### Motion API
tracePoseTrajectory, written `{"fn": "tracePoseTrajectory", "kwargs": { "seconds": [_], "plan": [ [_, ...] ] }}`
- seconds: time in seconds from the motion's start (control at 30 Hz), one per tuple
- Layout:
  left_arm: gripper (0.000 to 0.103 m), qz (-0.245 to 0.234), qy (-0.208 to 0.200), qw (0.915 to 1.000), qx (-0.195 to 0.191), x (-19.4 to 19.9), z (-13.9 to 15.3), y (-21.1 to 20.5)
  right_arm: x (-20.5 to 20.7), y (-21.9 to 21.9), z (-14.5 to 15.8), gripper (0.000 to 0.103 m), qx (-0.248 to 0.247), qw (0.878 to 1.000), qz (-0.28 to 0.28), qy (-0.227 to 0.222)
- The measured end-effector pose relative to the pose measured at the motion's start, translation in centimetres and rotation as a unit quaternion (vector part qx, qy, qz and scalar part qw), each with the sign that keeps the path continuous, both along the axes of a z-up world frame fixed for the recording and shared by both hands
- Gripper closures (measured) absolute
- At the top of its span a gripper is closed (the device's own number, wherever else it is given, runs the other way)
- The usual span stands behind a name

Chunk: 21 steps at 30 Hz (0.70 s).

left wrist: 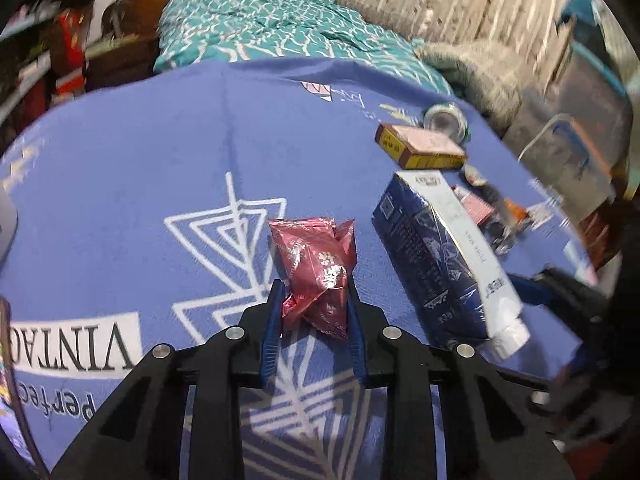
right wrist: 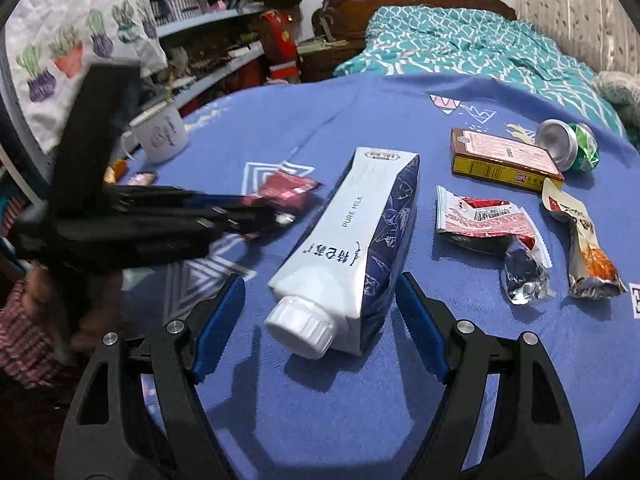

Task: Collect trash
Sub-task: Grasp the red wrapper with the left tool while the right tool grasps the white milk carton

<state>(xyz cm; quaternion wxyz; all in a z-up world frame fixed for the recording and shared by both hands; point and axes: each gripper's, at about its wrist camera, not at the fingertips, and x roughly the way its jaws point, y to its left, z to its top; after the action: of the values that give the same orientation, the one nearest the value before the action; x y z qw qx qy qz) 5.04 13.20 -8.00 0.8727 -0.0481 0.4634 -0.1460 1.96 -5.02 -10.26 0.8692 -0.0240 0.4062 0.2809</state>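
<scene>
My left gripper (left wrist: 314,292) is shut on a crumpled red snack wrapper (left wrist: 316,268) just above the blue tablecloth (left wrist: 120,168); it also shows in the right wrist view (right wrist: 280,196). My right gripper (right wrist: 320,284) is open, its fingers either side of the capped end of a blue and white milk carton (right wrist: 352,240) lying on its side; the carton also shows in the left wrist view (left wrist: 436,260). Further right lie a red and white wrapper (right wrist: 488,224), an orange snack packet (right wrist: 584,248), a yellow-brown box (right wrist: 504,160) and a crushed green can (right wrist: 572,148).
A white mug (right wrist: 162,136) stands at the table's left edge. Shelves (right wrist: 208,40) with clutter are on the left. A bed with a teal cover (right wrist: 472,44) is behind the table. Clear plastic bins (left wrist: 576,112) stand to the right of the table.
</scene>
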Motion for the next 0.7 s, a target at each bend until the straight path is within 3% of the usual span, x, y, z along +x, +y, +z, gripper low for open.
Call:
{"fn": "tracePoseTrajectory", "kwargs": {
  "seconds": [0.07,0.17,0.47,0.7],
  "plan": [
    [0.076,0.007,0.003,0.9998,-0.02,-0.1,0.3,0.8,0.3,0.2,-0.3,0.027,-0.005,1.0,-0.005,0.004],
    [0.076,0.009,-0.001,0.9996,-0.029,-0.5,0.7,1.1,0.5,0.0,-0.4,0.038,-0.007,1.0,-0.016,0.005],
    [0.076,-0.001,-0.004,0.9998,-0.022,-0.6,1.2,-0.1,-1.6,-1.5,0.0,0.043,0.01,1.0,-0.008,-0.005],
    [0.076,-0.004,-0.005,0.9995,-0.032,-0.5,2.0,-0.7,-2.0,-4.3,1.9,0.045,0.114,0.993,0.001,0.026]
  ]
}}
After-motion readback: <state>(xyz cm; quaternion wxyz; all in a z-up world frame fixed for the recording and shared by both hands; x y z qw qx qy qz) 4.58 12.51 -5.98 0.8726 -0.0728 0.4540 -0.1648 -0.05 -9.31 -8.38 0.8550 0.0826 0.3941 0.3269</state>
